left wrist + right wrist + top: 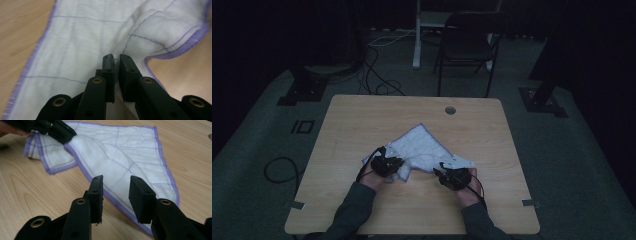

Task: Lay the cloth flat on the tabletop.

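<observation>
A white cloth [422, 147] with purple stitched edges lies rumpled in the middle of the wooden table [362, 115]. My left gripper [393, 163] is shut on the cloth's near left part; in the left gripper view the jaws pinch a fold of the cloth [82, 42] at my left gripper [116, 59]. My right gripper [443, 171] stands open at the cloth's near right edge. In the right gripper view my right gripper [115, 182] has its jaws apart just above the cloth's [120, 167] purple hem, and the left gripper [62, 131] grips the far corner.
A round cable hole [450, 110] sits near the table's far edge. Beyond the table stand a dark folding chair [467, 45] and a white post [417, 35], with cables [377, 75] on the floor. Bare wood surrounds the cloth.
</observation>
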